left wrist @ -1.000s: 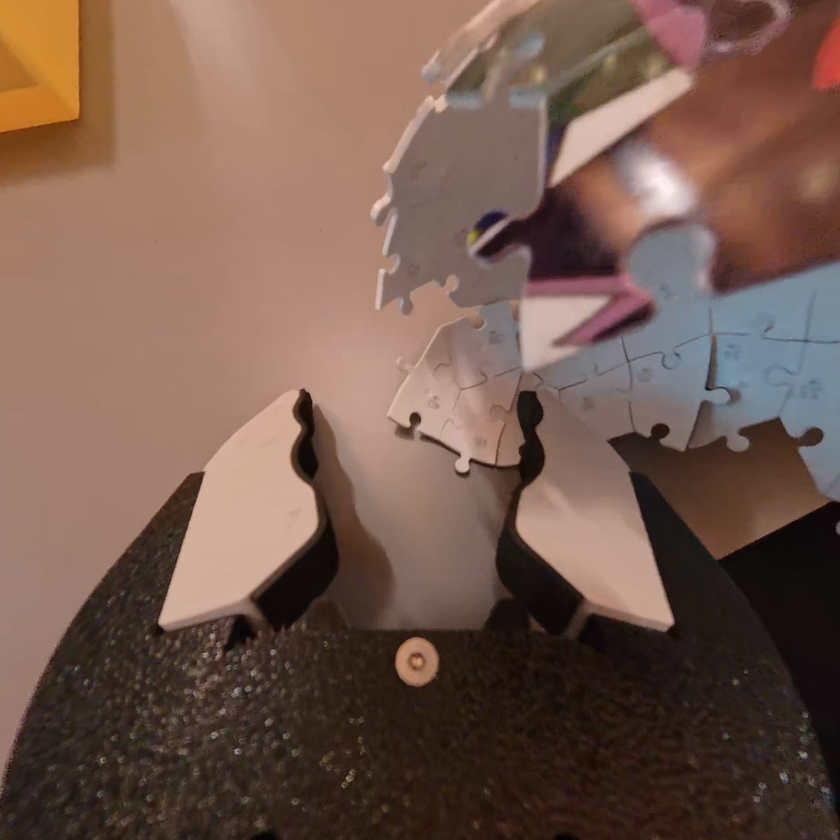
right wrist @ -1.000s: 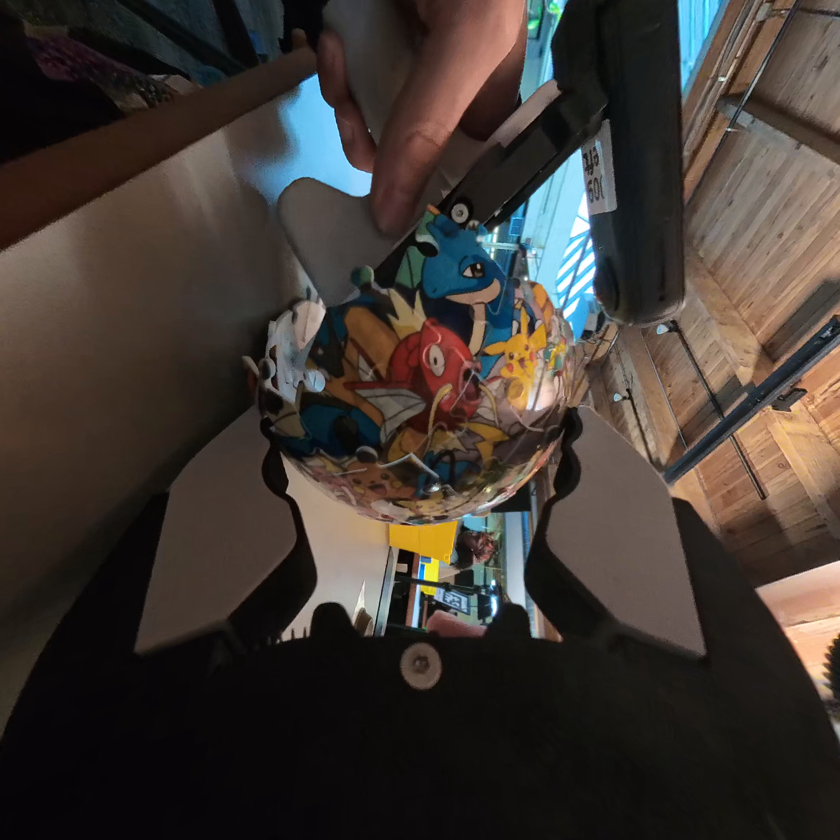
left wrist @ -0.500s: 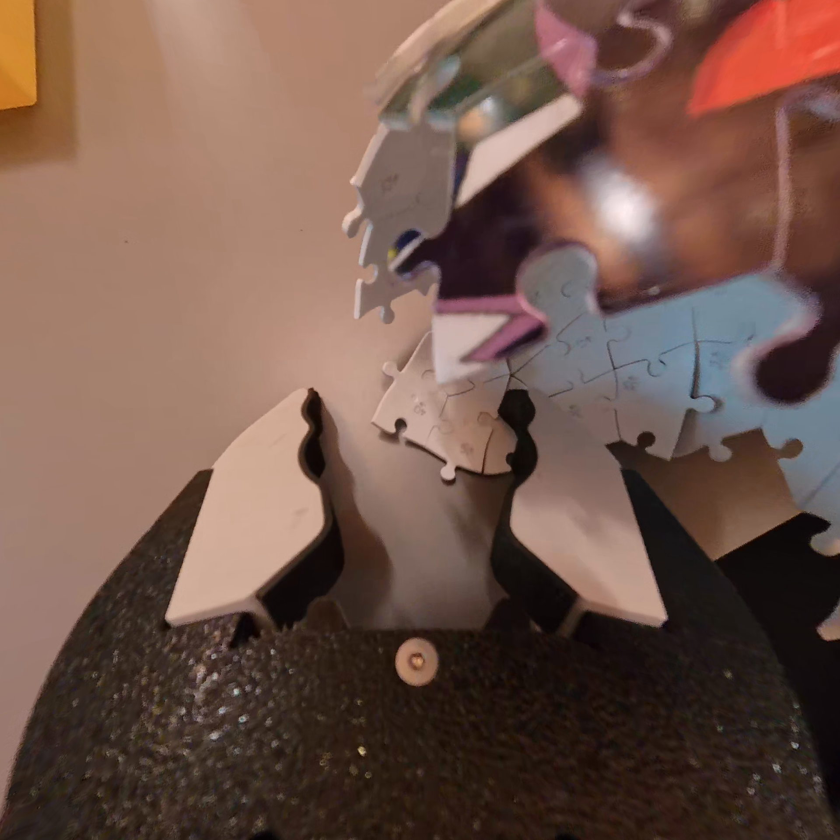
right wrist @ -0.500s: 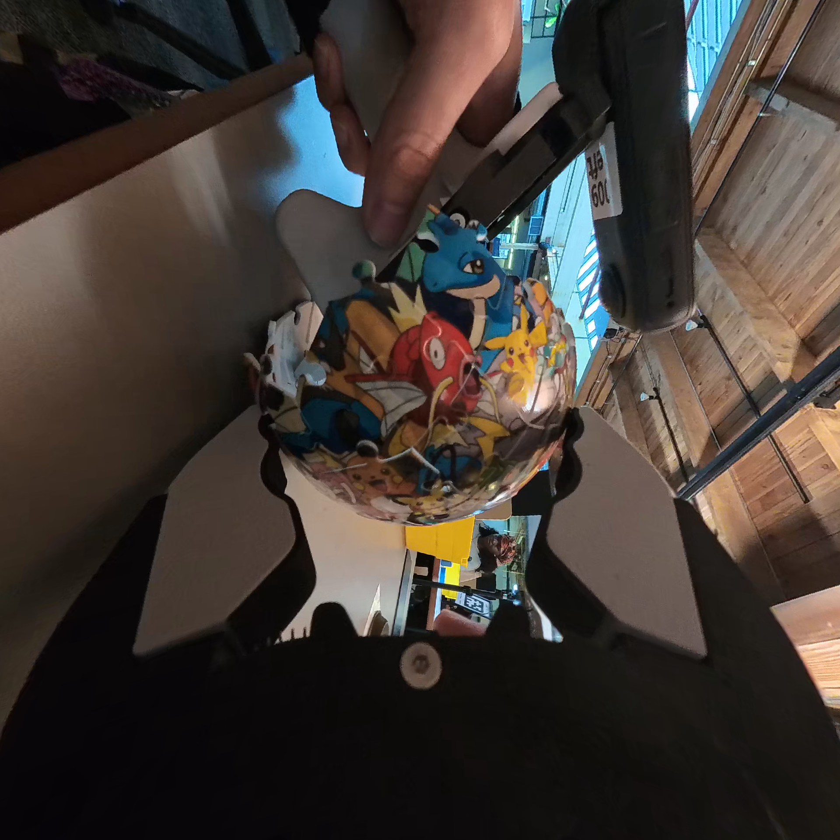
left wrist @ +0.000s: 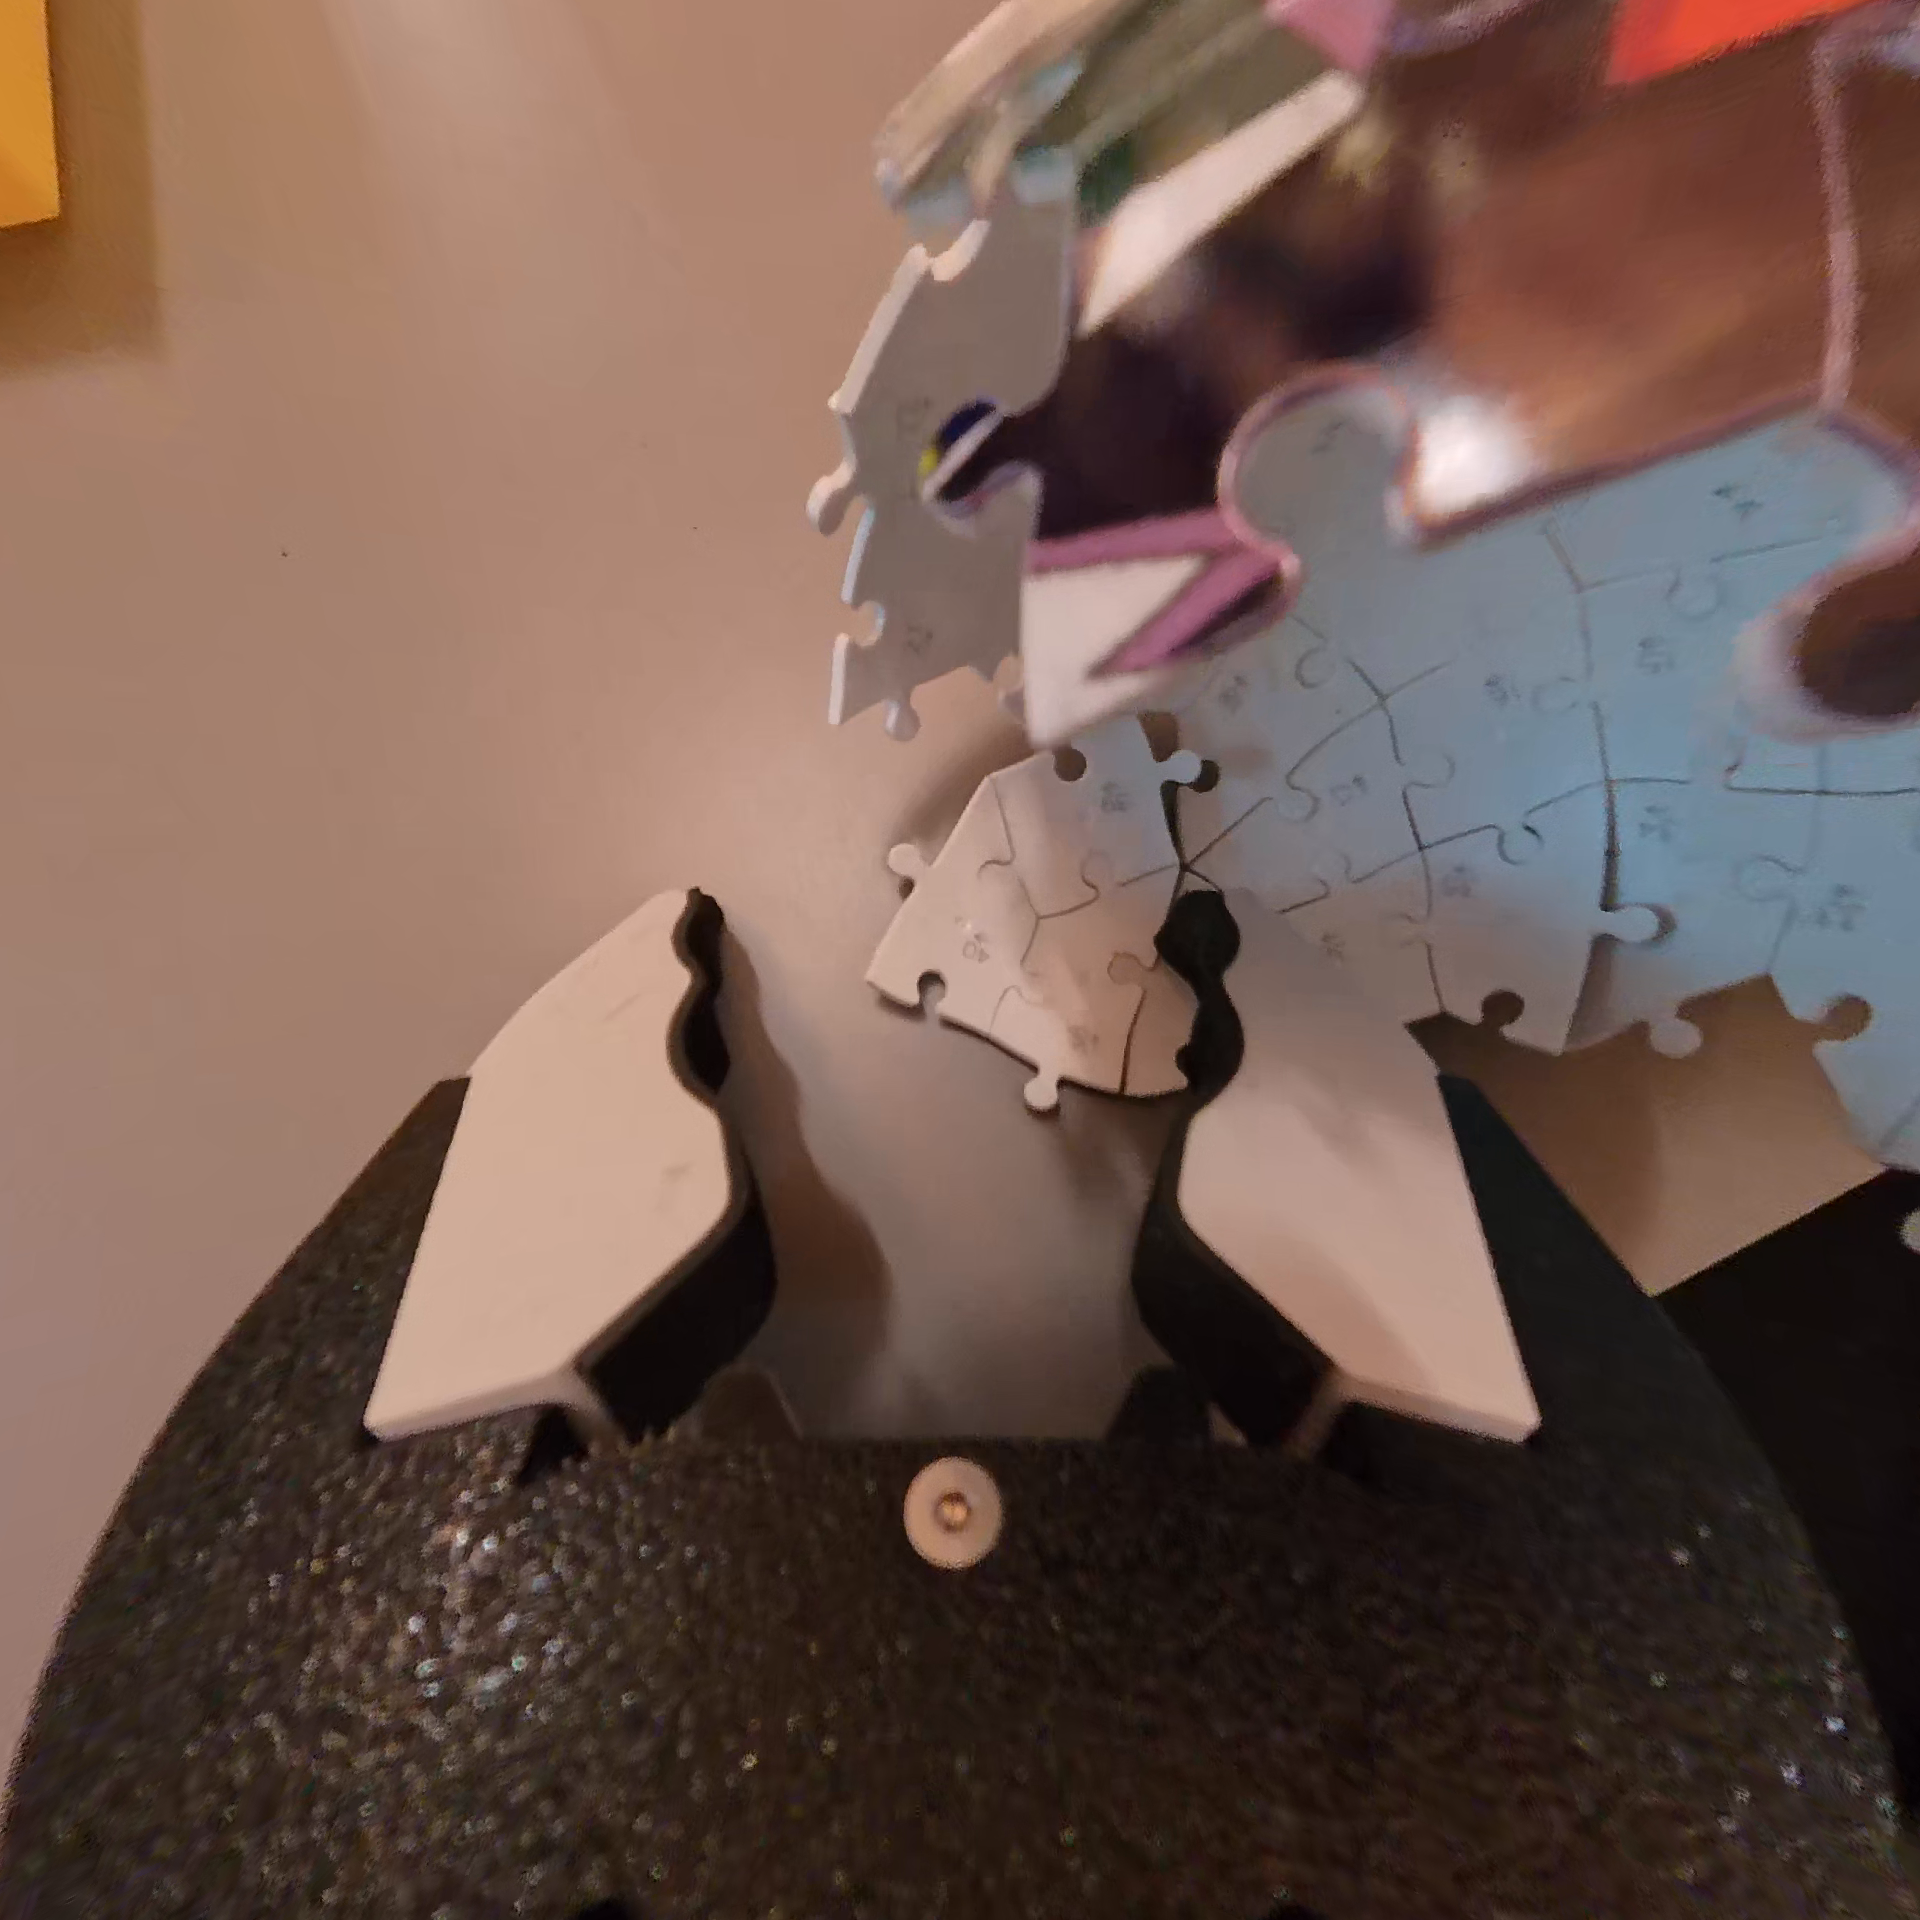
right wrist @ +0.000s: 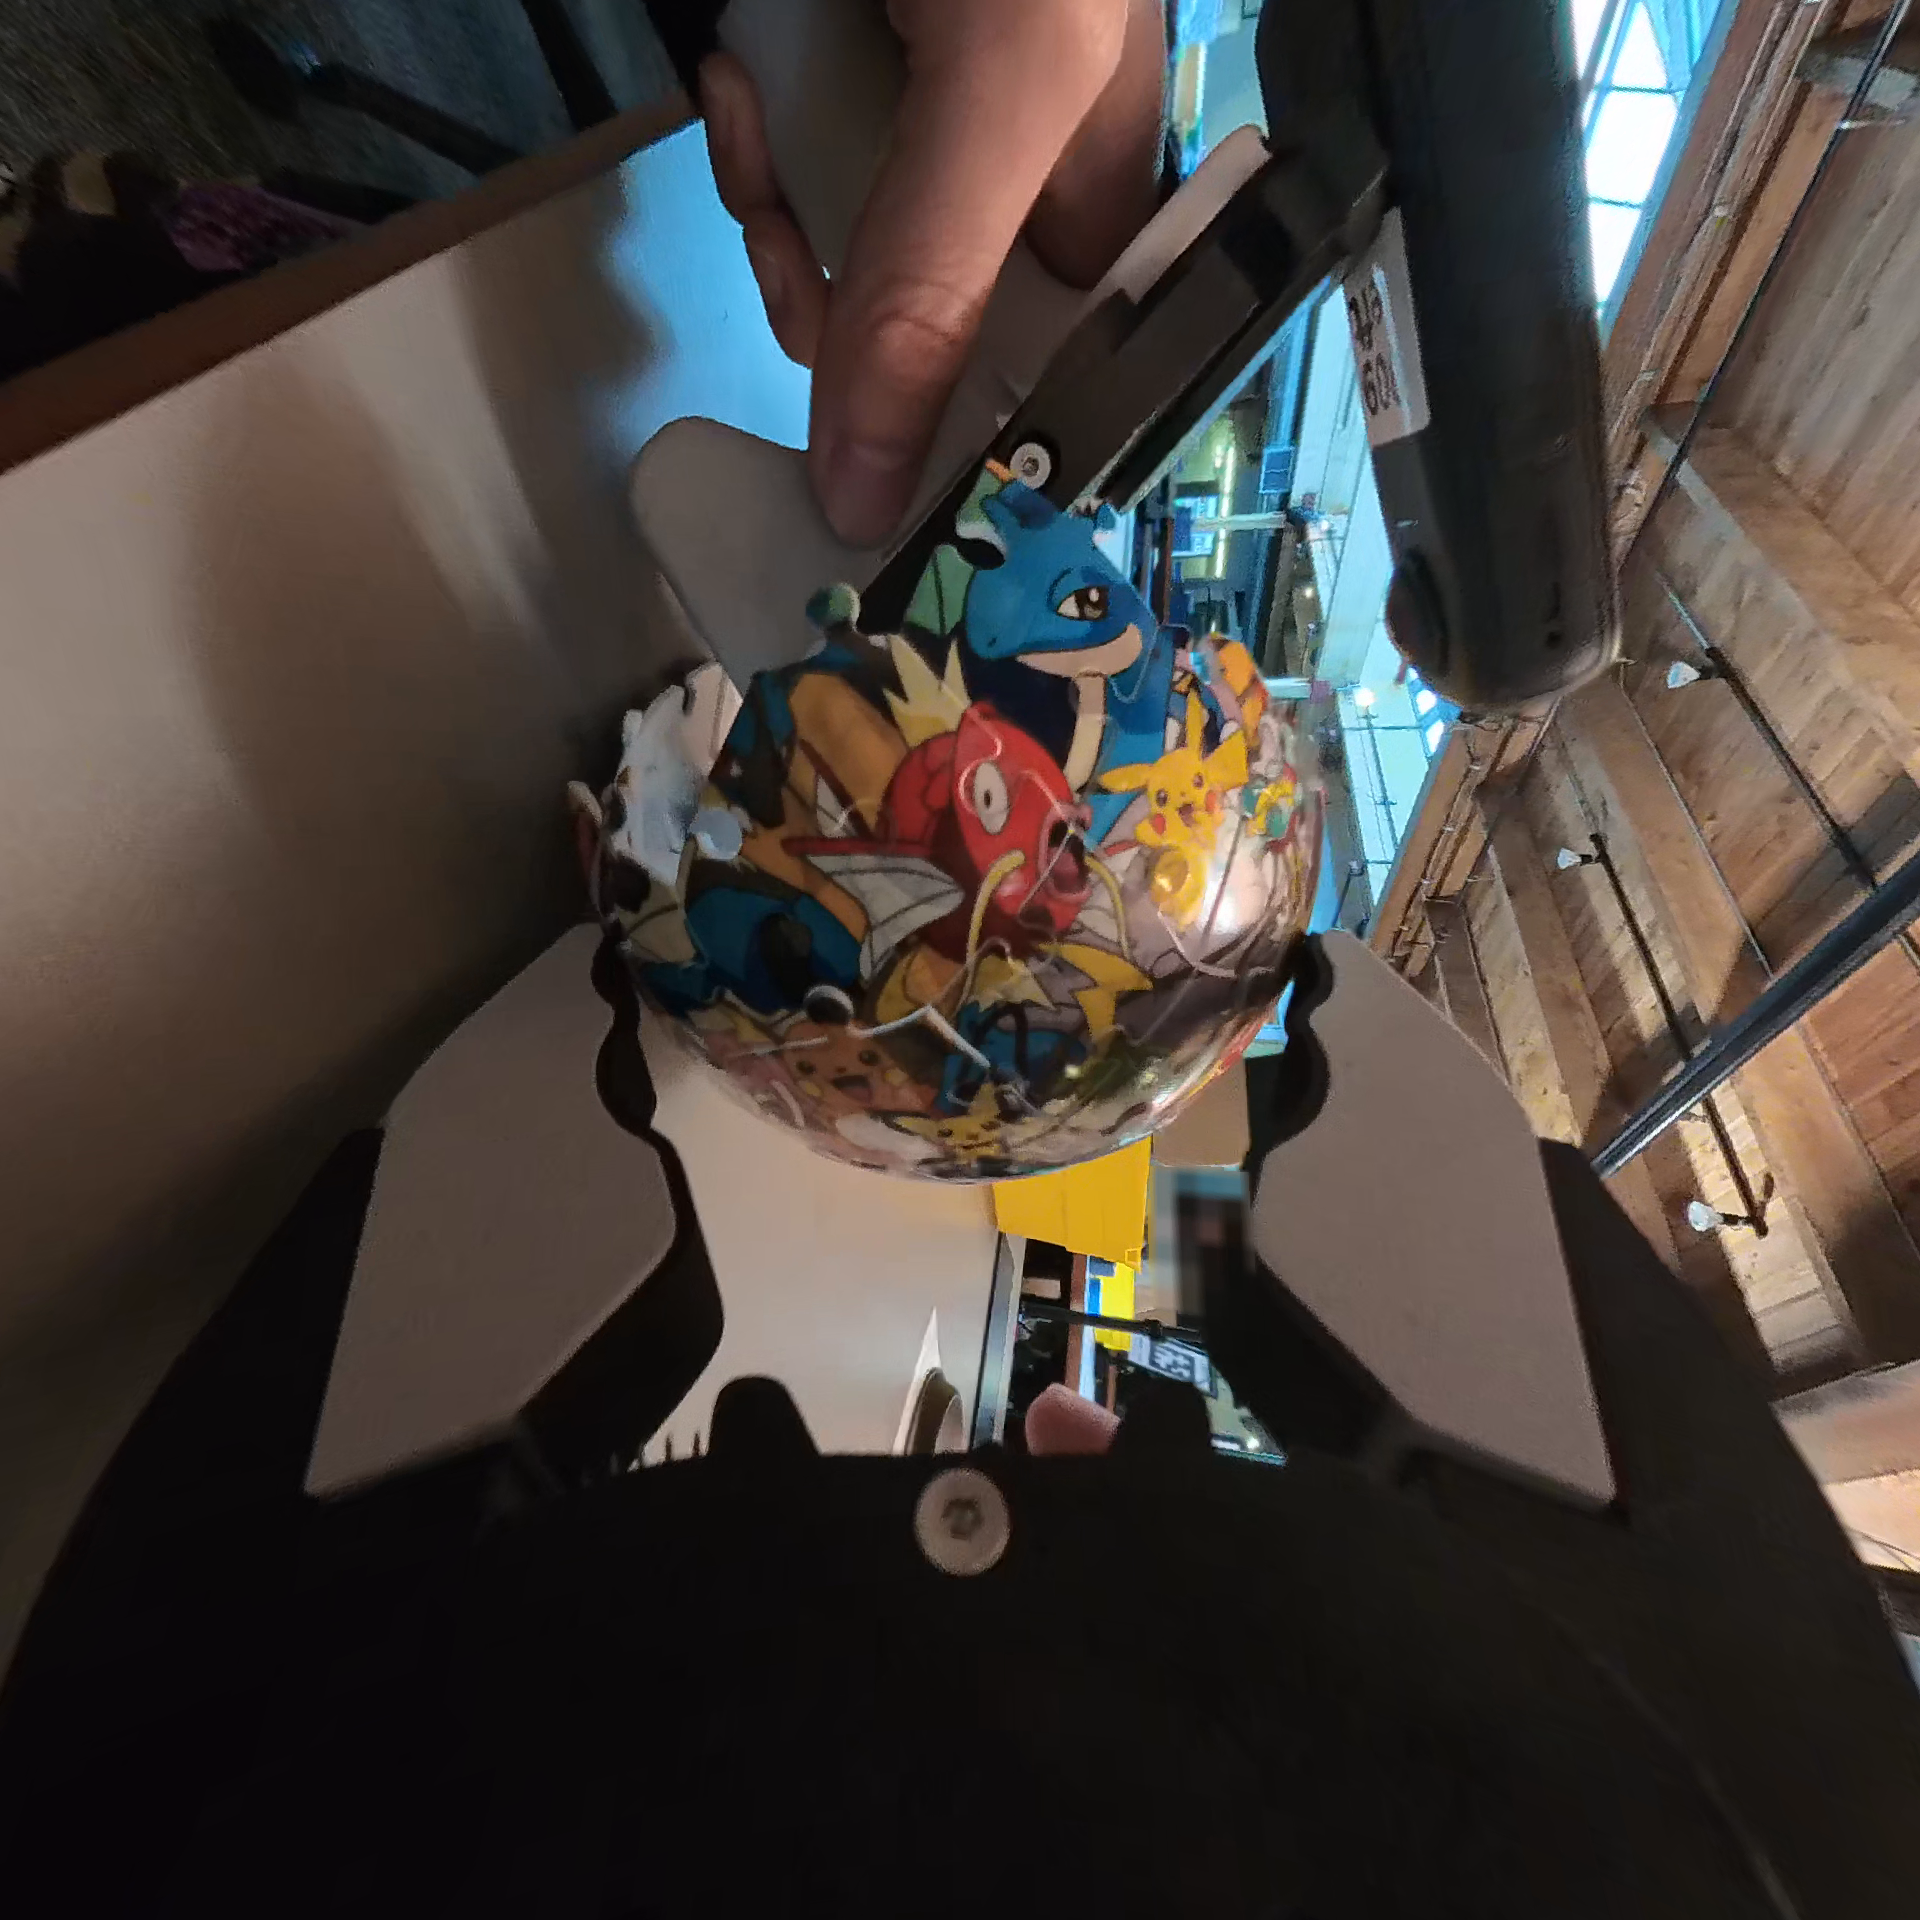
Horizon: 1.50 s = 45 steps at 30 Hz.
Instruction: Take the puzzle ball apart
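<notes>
The puzzle ball (right wrist: 966, 883) is a partly opened shell with colourful cartoon print. My right gripper (right wrist: 961, 961) is shut on it, one finger on each side. The left wrist view shows the ball's white inside (left wrist: 1507, 831), blurred at the top. A flap of joined pieces (left wrist: 935, 468) sticks out at its left edge. A small cluster of pieces (left wrist: 1029, 966) hangs at its lower edge, against my left gripper's right fingertip. My left gripper (left wrist: 945, 925) is open and holds nothing. One of its fingers (right wrist: 717, 530) shows just above the ball in the right wrist view.
A beige table top (left wrist: 416, 623) lies under the ball, with a dark edge (left wrist: 1818, 1351) at the right. A yellow object (left wrist: 21, 104) sits at the far left. A person's hand (right wrist: 935, 260) holds the left gripper. A wooden wall (right wrist: 1766, 623) is behind. My right tips are about 30 cm from the yellow object (left wrist: 21, 104), my left tips only 20 cm.
The left wrist view has shifted a little right, so the yellow object has slid towards the frame edge. The flap of pieces has swung left. The right gripper still holds the ball.
</notes>
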Each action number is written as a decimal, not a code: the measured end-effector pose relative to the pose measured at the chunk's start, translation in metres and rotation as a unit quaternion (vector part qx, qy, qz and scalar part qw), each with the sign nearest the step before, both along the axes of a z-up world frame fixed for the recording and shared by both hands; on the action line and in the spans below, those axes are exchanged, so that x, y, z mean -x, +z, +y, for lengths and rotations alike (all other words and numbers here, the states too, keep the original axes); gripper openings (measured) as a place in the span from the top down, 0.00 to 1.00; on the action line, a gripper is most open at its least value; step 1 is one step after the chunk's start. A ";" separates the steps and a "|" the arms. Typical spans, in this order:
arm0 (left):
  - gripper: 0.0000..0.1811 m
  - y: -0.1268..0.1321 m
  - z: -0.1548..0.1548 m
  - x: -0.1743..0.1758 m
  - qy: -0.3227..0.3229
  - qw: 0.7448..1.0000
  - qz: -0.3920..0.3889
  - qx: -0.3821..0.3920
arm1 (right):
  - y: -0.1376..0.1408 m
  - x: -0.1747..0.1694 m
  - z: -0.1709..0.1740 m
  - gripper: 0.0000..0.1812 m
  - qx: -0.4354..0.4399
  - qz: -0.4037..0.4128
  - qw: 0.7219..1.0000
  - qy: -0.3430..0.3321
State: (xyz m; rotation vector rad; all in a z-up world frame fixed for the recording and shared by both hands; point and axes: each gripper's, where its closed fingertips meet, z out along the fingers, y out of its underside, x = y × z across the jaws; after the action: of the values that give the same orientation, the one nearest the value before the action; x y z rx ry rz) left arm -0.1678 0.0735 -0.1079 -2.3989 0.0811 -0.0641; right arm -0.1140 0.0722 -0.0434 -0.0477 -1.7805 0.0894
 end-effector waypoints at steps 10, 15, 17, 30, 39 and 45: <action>0.53 0.000 0.002 0.000 0.000 1.000 0.000 -0.003 | -0.001 -0.013 0.005 0.33 0.056 -0.042 0.998 0.008; 0.55 0.000 0.003 -0.002 -0.003 1.000 0.000 -0.003 | -0.002 -0.015 0.003 0.32 0.076 -0.064 0.995 0.017; 0.55 0.000 0.003 -0.002 -0.004 1.000 0.000 -0.002 | -0.002 -0.016 0.004 0.31 0.081 -0.072 0.994 0.018; 0.59 0.001 0.005 -0.006 -0.016 1.000 -0.002 -0.008 | 0.012 -0.028 0.017 0.35 0.234 -0.065 0.970 -0.002; 0.59 0.001 0.006 -0.006 -0.015 1.000 -0.003 -0.012 | -0.001 -0.017 0.013 0.37 0.354 -0.108 0.928 0.040; 0.59 0.001 0.007 -0.006 -0.014 1.000 -0.003 -0.013 | -0.005 -0.005 0.016 0.34 0.338 -0.098 0.934 0.069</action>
State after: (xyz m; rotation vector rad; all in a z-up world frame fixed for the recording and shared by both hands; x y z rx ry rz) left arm -0.1614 0.0802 -0.1067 -2.3719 0.1130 -0.0832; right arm -0.1085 0.0879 -0.0487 -0.4394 -1.8749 0.8219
